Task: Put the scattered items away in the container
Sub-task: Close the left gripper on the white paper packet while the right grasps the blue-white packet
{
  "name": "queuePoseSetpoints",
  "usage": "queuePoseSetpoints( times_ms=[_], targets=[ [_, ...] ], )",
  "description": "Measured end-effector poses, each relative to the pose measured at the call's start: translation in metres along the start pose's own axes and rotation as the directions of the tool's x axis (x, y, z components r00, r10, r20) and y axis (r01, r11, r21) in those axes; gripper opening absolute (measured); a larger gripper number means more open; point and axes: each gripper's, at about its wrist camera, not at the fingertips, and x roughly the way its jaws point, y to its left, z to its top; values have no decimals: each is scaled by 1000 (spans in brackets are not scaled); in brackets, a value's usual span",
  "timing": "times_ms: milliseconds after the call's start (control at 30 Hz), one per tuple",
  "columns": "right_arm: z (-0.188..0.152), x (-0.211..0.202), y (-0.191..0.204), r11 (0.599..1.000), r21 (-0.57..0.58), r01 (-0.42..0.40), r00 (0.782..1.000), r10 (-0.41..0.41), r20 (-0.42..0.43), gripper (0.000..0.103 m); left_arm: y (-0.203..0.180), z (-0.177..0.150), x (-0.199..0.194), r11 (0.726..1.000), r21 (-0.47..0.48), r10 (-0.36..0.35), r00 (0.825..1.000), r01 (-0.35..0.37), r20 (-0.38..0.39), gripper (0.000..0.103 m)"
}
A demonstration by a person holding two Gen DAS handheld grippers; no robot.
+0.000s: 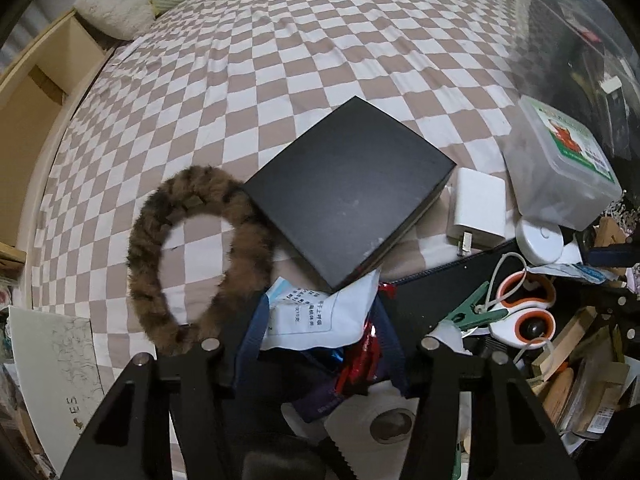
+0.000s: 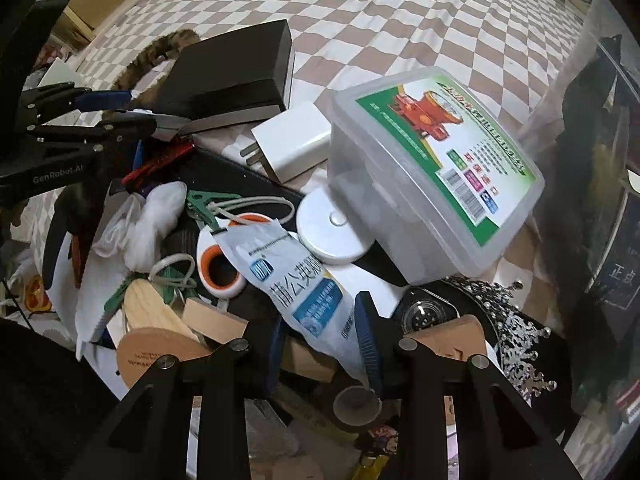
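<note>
My left gripper [image 1: 320, 332] points down over a heap of items, its blue pads shut on a white packet [image 1: 320, 312] with printed text; a red foil wrapper [image 1: 360, 360] is bunched beside it. In the right wrist view the same left gripper [image 2: 128, 112] shows at the left. My right gripper [image 2: 322, 340] is shut on a blue-and-white packet [image 2: 304, 292] above the black tray [image 2: 240, 168]. In the tray [image 1: 440, 276] lie orange-handled scissors [image 1: 524, 312] and a green clip [image 1: 468, 312].
On the checked bedspread [image 1: 280, 60] lie a furry brown headband [image 1: 160, 240], a black box [image 1: 348, 188], a white charger [image 1: 476, 208], a clear plastic box with a green label [image 2: 432, 168] and a white round disc [image 2: 336, 232]. Wooden pieces [image 2: 160, 320] and a studded black band [image 2: 500, 320] crowd the near side.
</note>
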Motion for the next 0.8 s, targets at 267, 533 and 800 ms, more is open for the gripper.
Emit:
queuePoseSetpoints(
  times_ms=[267, 533, 800],
  targets=[
    [6, 8, 10, 997, -32, 65, 998, -65, -3, 35, -16, 2, 3, 994, 104, 24, 999, -26, 21, 53],
    [1, 14, 6, 993, -47, 108, 994, -108, -10, 35, -35, -4, 22, 958, 269, 107, 994, -99, -16, 50],
    [-3, 13, 10, 990, -74, 122, 993, -122, 4, 30, -29, -7, 26, 964, 261, 71, 996, -52, -63, 25]
  ],
)
